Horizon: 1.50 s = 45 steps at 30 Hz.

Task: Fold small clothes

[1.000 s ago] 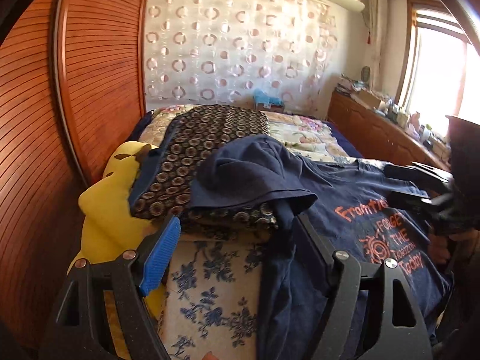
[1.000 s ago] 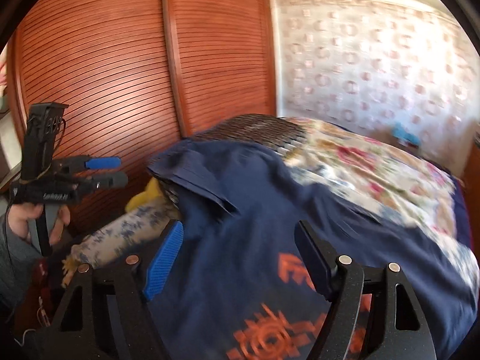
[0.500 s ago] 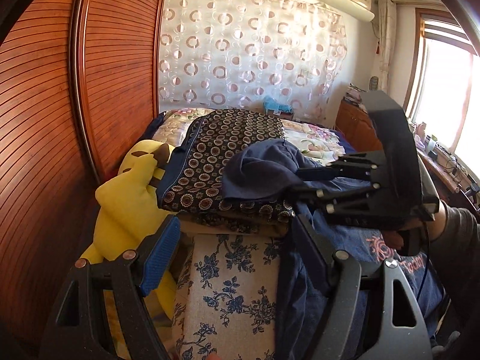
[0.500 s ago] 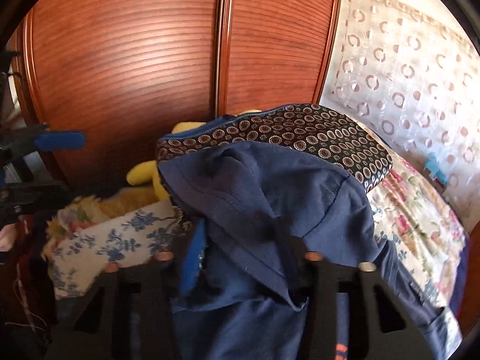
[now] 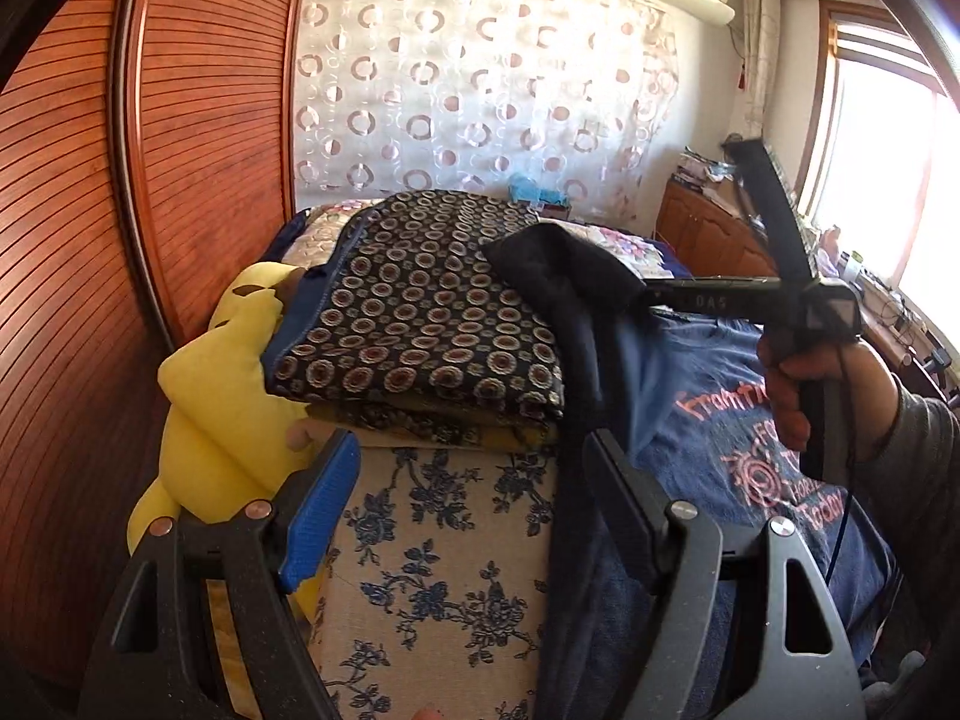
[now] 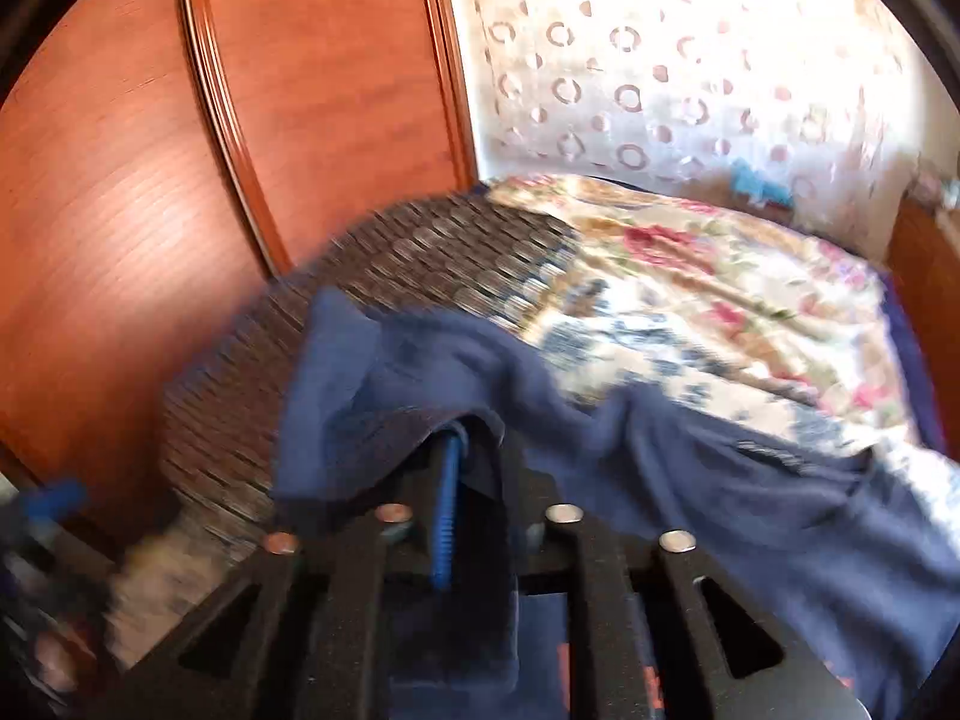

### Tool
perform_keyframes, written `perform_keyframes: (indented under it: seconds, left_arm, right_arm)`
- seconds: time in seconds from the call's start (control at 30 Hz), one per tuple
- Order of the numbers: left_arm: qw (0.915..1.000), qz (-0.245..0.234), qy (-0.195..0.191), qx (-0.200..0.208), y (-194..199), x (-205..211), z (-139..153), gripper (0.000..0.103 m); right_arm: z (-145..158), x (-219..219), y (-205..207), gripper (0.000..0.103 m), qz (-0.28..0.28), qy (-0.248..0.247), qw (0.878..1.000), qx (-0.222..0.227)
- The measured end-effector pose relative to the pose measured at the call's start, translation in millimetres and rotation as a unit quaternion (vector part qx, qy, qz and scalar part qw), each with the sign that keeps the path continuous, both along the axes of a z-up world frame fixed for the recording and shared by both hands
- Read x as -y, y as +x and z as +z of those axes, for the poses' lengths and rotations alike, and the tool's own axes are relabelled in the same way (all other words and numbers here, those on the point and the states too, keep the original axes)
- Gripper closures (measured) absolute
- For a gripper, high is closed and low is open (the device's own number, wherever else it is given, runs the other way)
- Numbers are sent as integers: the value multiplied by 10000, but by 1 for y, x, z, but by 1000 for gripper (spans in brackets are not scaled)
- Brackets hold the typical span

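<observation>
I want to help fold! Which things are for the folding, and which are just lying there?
For the job:
navy T-shirt
right gripper, jaws opening, shirt cloth between them
left gripper, open

Just lying about:
yellow plush toy
circle-patterned folded blanket
floral bedspread

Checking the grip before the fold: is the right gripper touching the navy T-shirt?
Touching. In the right wrist view the right gripper has navy T-shirt fabric bunched between its jaws, which are opening slightly.

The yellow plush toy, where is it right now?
In the left wrist view the yellow plush toy sits at the left, wedged between the wooden wardrobe door and the circle-patterned folded quilt.
</observation>
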<state>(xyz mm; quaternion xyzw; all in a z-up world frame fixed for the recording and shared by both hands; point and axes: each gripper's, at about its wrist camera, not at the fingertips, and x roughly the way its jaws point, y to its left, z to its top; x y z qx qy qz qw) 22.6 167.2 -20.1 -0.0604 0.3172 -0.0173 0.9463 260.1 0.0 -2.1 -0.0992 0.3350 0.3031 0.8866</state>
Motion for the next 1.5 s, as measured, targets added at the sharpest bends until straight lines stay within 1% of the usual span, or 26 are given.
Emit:
perform_keyframes:
  seconds: [0.03, 0.07, 0.1, 0.23, 0.43, 0.6, 0.7, 0.77, 0.83, 0.9, 0.97, 1.0, 1.1, 1.23, 1.4, 1.5]
  left_arm:
    - [10000, -13, 5, -11, 1, 1, -1, 25]
    - [10000, -25, 6, -22, 2, 2, -2, 25]
    - [10000, -41, 8, -38, 4, 5, -3, 25]
    - [9999, -114, 51, -94, 9, 13, -4, 25]
    - [9995, -273, 99, -145, 17, 30, -6, 25]
    - [9983, -513, 143, -238, 28, 54, -12, 25]
    - [9972, -672, 194, -284, 37, 72, -16, 25]
    - [9964, -755, 215, -325, 43, 83, -19, 25]
    - [9958, -811, 237, -348, 49, 92, -22, 25]
    - [9955, -839, 270, -361, 56, 102, -24, 25]
    - [9955, -821, 309, -362, 65, 111, -26, 25]
    - [9957, -769, 342, -375, 70, 115, -28, 25]
    - [9959, -683, 369, -454, 86, 128, -33, 25]
    - [9945, -795, 333, -586, 101, 144, -41, 25]
    - [9900, -995, 435, -895, 114, 164, -55, 25]
    - [9863, -1087, 573, -1102, 117, 173, -65, 25]
  right_arm:
    - [-4, 3, 4, 62, 47, -1, 10000, -70]
    - [-5, 5, 6, 58, 83, 18, 9999, -113]
    - [-5, 8, 8, 57, 94, 41, 9999, -100]
    - [1, 18, 10, 57, 318, 265, 9991, -72]
    - [8, 38, -2, 57, 410, 231, 9988, 168]
    - [26, 84, -37, 57, 287, 309, 9985, 340]
    - [31, 118, -48, 57, 92, 293, 9984, 477]
    - [34, 139, -56, 55, -42, 283, 9978, 593]
    - [37, 165, -63, 46, -230, 272, 9969, 695]
    - [39, 187, -72, 40, -406, 251, 9960, 760]
    - [41, 206, -80, 39, -605, 266, 9947, 782]
    - [40, 221, -83, 39, -722, 278, 9941, 762]
    - [37, 247, -95, 39, -993, 258, 9920, 733]
    - [29, 283, -120, 39, -1386, 188, 9878, 680]
    - [10, 333, -132, 39, -1935, 151, 9802, 386]
    - [-3, 352, -136, 39, -2240, 58, 9745, 154]
